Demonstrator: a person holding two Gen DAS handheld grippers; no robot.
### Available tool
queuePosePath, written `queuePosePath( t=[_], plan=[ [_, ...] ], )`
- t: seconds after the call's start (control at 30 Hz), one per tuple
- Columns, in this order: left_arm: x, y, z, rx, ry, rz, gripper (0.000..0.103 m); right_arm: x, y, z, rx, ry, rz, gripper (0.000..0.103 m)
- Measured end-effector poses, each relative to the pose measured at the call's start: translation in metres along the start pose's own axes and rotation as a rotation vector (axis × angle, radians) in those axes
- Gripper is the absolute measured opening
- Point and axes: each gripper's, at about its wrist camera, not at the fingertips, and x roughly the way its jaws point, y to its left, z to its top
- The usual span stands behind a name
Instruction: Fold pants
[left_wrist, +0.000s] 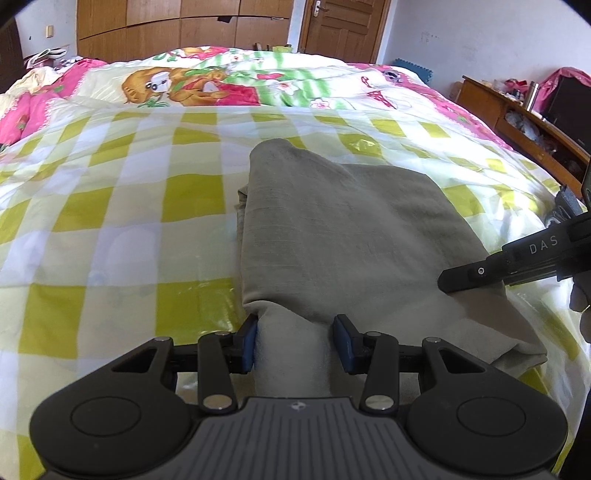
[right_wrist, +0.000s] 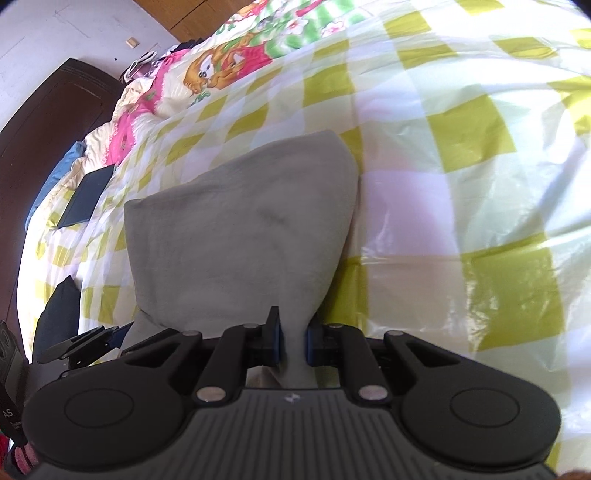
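Observation:
Grey folded pants (left_wrist: 332, 229) lie on the yellow-checked bed cover (left_wrist: 110, 206). A thick bunch of their near edge sits between the blue pads of my left gripper (left_wrist: 295, 343), which is shut on it. The fabric rises from there into a raised fold. My right gripper (right_wrist: 293, 341) is shut on a thin pinch of the pants (right_wrist: 240, 229), lifting another edge. In the left wrist view the right gripper's finger (left_wrist: 461, 278) pokes in from the right, over the cloth. The left gripper (right_wrist: 85, 343) shows partly at the lower left of the right wrist view.
A pink cartoon quilt (left_wrist: 207, 85) covers the far half of the bed. A wooden desk (left_wrist: 517, 114) with clutter stands at the right, a wardrobe (left_wrist: 166, 33) and door (left_wrist: 343, 26) behind. A dark flat object (right_wrist: 86, 201) lies on the cover near the dark headboard (right_wrist: 48, 122).

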Motion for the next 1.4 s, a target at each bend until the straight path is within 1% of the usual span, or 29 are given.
queuePosePath(
  t=[0.3,0.67,0.87,1.1,1.4],
  plan=[
    [0.015,-0.024,0.010,0.043,0.007,-0.024,0.055,-0.015,-0.023,0.002,0.035,-0.037,-0.032,0.013],
    [0.033,-0.049,0.023,0.096,0.009,-0.049,0.055,-0.026,-0.039,0.008,0.042,-0.066,-0.086,0.013],
    [0.043,-0.056,0.031,0.113,0.008,-0.055,0.055,-0.023,-0.043,0.020,0.037,-0.082,-0.115,0.013],
    [0.055,-0.064,0.041,0.125,0.008,-0.062,0.055,-0.025,-0.054,0.033,0.035,-0.099,-0.136,0.013],
    [0.065,-0.075,0.049,0.150,0.009,-0.064,0.055,-0.029,-0.067,0.034,0.059,-0.113,-0.134,0.014]
  ],
)
